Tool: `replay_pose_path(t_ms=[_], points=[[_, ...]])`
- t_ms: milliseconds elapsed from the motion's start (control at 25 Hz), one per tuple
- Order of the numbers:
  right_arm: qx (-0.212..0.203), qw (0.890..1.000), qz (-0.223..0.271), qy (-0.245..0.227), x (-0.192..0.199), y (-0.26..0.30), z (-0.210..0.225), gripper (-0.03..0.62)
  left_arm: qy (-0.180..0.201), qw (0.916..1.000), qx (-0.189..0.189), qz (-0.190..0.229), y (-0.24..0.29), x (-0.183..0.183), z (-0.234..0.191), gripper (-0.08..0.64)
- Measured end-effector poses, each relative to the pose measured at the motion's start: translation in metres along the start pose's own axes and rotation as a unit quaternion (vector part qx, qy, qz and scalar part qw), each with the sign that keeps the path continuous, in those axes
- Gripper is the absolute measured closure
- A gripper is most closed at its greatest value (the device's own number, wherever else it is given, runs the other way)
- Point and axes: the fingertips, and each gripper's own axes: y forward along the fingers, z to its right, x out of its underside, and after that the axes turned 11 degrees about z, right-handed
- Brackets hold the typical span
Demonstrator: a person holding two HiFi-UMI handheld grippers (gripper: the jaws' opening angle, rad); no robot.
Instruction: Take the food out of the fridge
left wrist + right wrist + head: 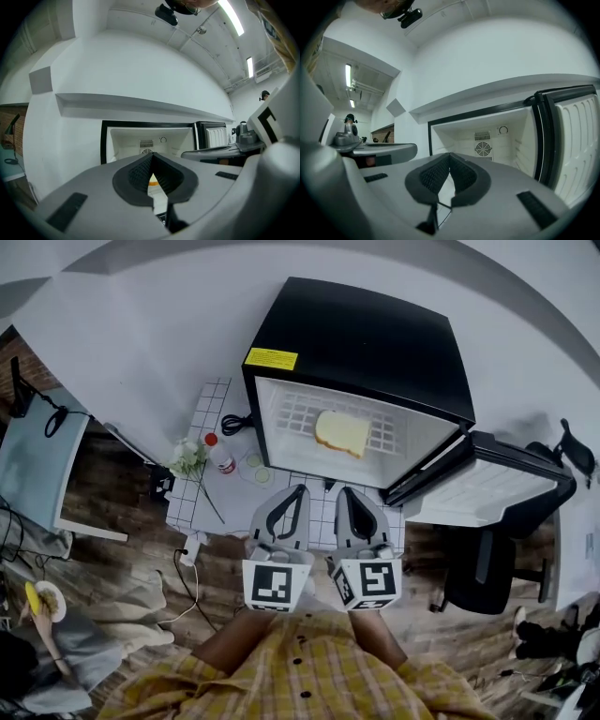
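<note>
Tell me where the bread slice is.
Head view, upper centre: the bread slice lies on the wire shelf inside the open fridge, left of its door.

The person holds both claws out in front of the body, side by side and close together, pointing level and forward. The left claw point(298, 491) has its jaws drawn together, the dark ribbed pads point(140, 173) meeting at the tips (a small gap stays behind the tips, with nothing gripped in it). The right claw point(345, 493) stands the same way, its jaws closed tip to tip and empty point(449, 159). Each claw carries its marker cube at the rear, the left cube point(277, 585) and the right cube point(367, 583) almost level with one another. Bare forearms point(246, 641) reach out from a yellow checked shirt point(309, 681).
</note>
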Motion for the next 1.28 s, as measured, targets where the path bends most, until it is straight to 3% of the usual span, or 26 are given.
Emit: replay_pose_path(t_ms=[200,280,440,560,720,840,1000,1160,1280], points=[[0.025,0.999,-0.002,0.019,0.008,0.018,0.002,0.586,-0.002,0.9998,0.020,0.000,0.013,0.001,-0.015,0.554],[0.038,0.997,-0.002,0.060,0.016,0.024,0.008,0.586,-0.003,0.9997,0.025,0.003,0.018,0.001,-0.019,0.554],[0.052,0.975,0.013,0.215,0.037,0.036,0.023,0.586,-0.001,0.9993,0.037,0.007,0.027,0.004,-0.023,0.554],[0.051,0.965,0.027,0.254,0.043,0.043,0.028,0.586,0.002,0.9992,0.040,0.003,0.032,0.008,-0.027,0.554],[0.070,0.944,0.027,0.323,0.055,0.050,0.037,0.586,0.003,0.9993,0.038,0.004,0.037,0.009,-0.033,0.554],[0.079,0.920,0.033,0.383,0.064,0.055,0.041,0.586,0.006,0.9992,0.039,0.001,0.040,0.012,-0.034,0.554],[0.081,0.878,0.053,0.468,0.072,0.058,0.048,0.586,0.007,0.9991,0.042,-0.001,0.041,0.013,-0.034,0.554],[0.127,0.841,0.035,0.525,0.095,0.050,0.057,0.586,0.009,0.9992,0.039,-0.002,0.043,0.015,-0.036,0.554],[0.126,0.816,0.051,0.562,0.098,0.049,0.060,0.586,0.008,0.9992,0.040,-0.001,0.044,0.014,-0.035,0.554]])
